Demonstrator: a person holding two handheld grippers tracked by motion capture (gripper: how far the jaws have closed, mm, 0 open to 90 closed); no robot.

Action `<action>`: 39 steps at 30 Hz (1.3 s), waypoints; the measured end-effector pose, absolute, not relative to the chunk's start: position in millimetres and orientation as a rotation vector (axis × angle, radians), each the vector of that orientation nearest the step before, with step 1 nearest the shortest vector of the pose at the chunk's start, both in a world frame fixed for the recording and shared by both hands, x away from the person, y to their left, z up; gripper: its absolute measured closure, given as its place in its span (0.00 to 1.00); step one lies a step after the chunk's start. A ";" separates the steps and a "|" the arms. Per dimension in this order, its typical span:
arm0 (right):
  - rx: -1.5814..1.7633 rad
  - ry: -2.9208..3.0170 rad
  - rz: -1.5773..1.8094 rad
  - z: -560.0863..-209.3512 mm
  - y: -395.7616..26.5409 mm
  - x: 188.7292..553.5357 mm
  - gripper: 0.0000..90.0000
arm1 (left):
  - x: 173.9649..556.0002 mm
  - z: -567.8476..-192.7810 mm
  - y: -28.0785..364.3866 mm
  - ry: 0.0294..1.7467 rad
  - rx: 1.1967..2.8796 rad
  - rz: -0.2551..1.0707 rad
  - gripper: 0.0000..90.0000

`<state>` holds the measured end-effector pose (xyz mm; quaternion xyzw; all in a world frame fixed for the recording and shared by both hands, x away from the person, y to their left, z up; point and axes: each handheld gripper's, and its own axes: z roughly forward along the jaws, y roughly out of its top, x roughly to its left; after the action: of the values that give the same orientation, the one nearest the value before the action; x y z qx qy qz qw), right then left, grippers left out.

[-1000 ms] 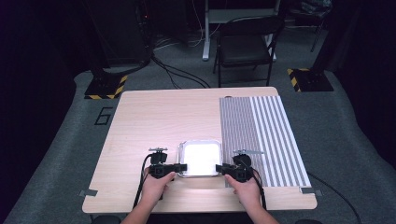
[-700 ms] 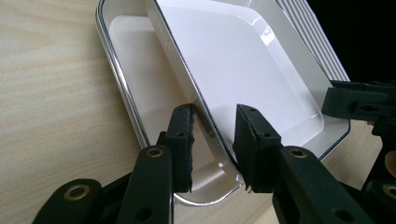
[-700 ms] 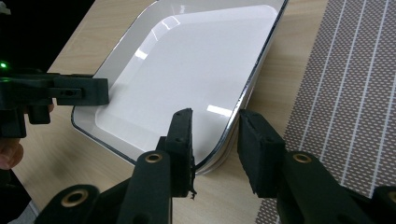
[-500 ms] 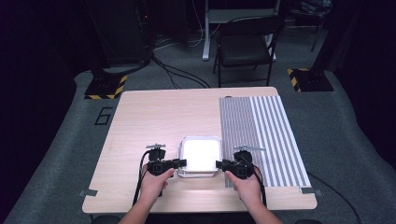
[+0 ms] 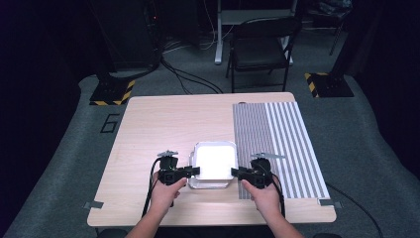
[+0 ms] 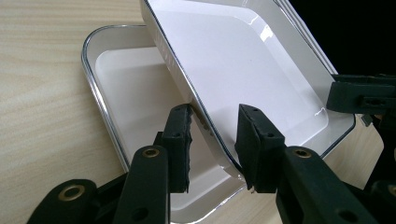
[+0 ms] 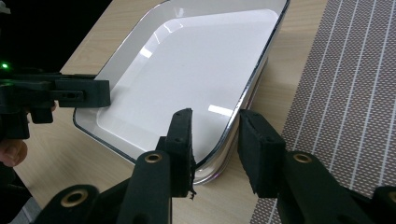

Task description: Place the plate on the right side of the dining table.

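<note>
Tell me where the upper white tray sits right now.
In the high view the upper tray is near the table's front edge, between both grippers, lifted askew over the lower tray, left of the striped mat.

White tray [image 5: 214,159] near the front edge of the wooden surface [image 5: 163,124], just left of the striped mat [image 5: 282,139]. Left gripper [image 5: 194,171] at tray's left side, right gripper [image 5: 236,172] at its right side, a hand behind each. Jaw gap too small to tell. Chair [image 5: 260,47] on the floor beyond the surface.
</note>
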<state>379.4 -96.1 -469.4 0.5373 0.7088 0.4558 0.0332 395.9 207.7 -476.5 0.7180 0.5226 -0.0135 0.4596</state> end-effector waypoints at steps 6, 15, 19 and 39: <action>1.641 2.182 1.383 -467.0 -98.6 378.8 0.73 | 397.0 -472.5 203.5 1.264 1.784 -0.010 0.73; 1.631 2.175 1.375 -464.3 -104.1 378.5 0.72 | 397.6 -469.2 195.2 1.249 1.798 0.012 0.72; 1.625 2.174 1.368 -462.9 -105.8 377.8 0.72 | 398.7 -467.7 191.7 1.235 1.815 0.028 0.72; 1.549 2.146 1.301 -453.6 -113.9 374.0 0.72 | 401.3 -456.1 172.6 1.190 1.870 0.095 0.72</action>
<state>374.0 -113.9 -453.6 0.5228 0.7243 0.4391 0.0961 401.3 172.6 -456.1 0.7547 0.4803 0.0384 0.4452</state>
